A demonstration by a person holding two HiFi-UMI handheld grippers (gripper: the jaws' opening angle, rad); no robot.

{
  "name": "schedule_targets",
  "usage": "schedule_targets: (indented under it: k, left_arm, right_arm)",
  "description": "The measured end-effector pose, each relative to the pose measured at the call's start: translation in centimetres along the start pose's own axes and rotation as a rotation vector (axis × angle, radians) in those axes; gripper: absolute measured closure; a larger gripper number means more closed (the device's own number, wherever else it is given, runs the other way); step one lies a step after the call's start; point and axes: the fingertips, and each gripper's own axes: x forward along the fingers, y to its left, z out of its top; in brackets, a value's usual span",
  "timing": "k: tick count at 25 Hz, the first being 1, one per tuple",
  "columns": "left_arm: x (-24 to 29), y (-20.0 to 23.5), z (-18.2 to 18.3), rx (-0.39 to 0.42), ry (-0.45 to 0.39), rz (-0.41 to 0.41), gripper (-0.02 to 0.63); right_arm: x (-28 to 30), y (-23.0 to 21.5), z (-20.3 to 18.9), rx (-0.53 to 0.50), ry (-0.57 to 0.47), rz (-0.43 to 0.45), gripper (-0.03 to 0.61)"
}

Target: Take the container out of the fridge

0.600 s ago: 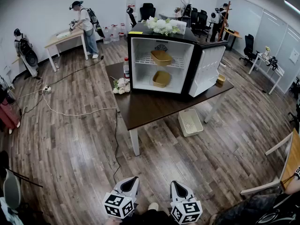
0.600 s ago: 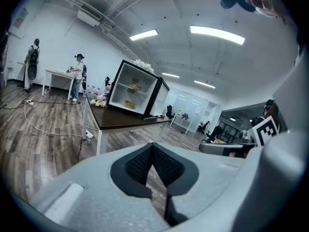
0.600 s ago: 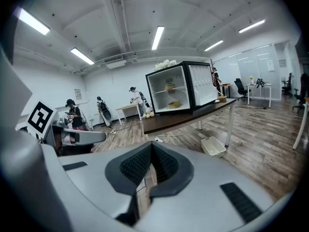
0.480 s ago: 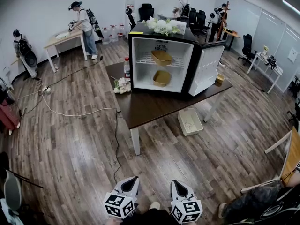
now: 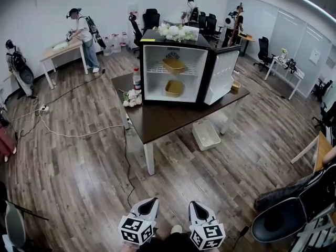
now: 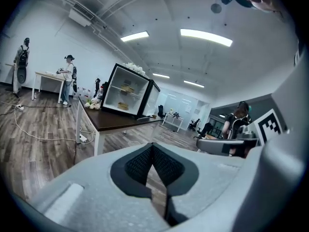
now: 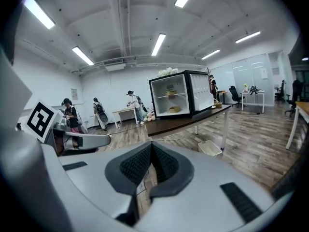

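Observation:
A small black fridge (image 5: 181, 41) stands on a dark brown table (image 5: 168, 121), its door (image 5: 222, 76) swung open to the right. Inside, one tan container (image 5: 173, 65) sits on the wire shelf and a second tan container (image 5: 174, 88) on the fridge floor. The fridge (image 6: 126, 91) shows far off in the left gripper view and the fridge (image 7: 176, 94) in the right gripper view. My left gripper (image 5: 149, 202) and right gripper (image 5: 196, 206) hang low at the bottom of the head view, far from the table, both shut and empty.
White flowers (image 5: 176, 31) top the fridge; a bouquet (image 5: 132, 98) and a bottle (image 5: 137, 78) stand at its left. A white bin (image 5: 205, 135) lies under the table. A cable (image 5: 79, 135) runs over the floor. A black chair (image 5: 294, 214) is at right. People work at the back desks (image 5: 63, 49).
The view has shifted slightly toward the table. A black chair has come into view at the lower right. Both grippers keep their place, shut.

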Motion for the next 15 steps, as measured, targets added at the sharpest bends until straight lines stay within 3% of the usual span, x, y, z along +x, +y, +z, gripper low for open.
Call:
schedule_targets:
  k: [3,15]
  left_arm:
    - [-0.8,-0.1,0.1,0.02,0.001,-0.022,0.606]
    - [-4.6,2.9,-0.3,0.046,-0.003,-0.019,0.606]
  right_arm:
    - [-0.3,0.6,-0.2,0.055,-0.013,-0.013,0.572]
    - [-0.3,3.1,-1.9,0.099,-0.031,-0.089,0.571]
